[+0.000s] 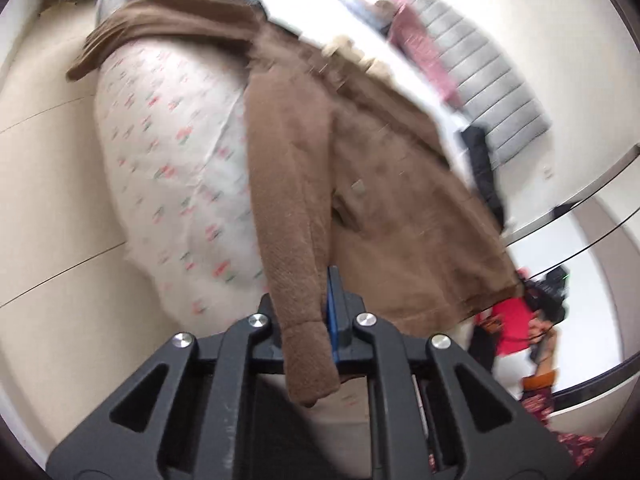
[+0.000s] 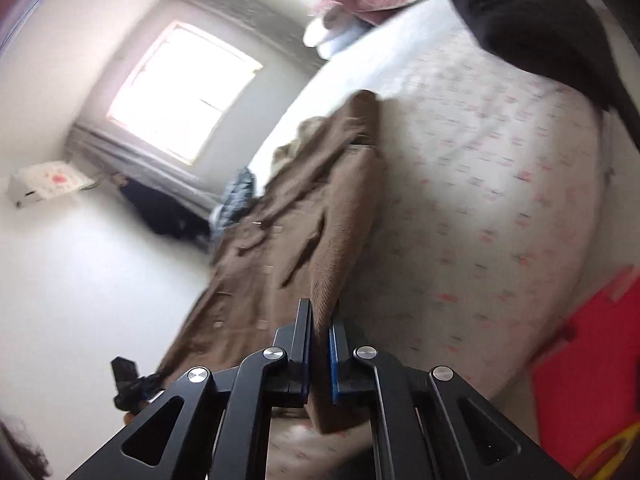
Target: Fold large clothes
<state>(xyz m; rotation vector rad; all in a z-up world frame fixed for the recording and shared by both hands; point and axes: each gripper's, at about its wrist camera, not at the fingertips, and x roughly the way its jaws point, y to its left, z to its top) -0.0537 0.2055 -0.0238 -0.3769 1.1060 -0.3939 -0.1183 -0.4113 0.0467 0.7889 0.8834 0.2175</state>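
A large brown coat lies spread along a bed covered by a white sheet with small red and green marks. In the left wrist view my left gripper is shut on the cuff end of one brown sleeve, which hangs down between the blue pads. In the right wrist view the same coat stretches away toward the window, and my right gripper is shut on the end of its other sleeve, brown cloth pinched between the pads. The right gripper and a hand show small past the coat's hem.
A pile of other clothes lies at the head of the bed beside a grey padded headboard. A black garment and a red item lie on the sheet. A bright window and pale floor flank the bed.
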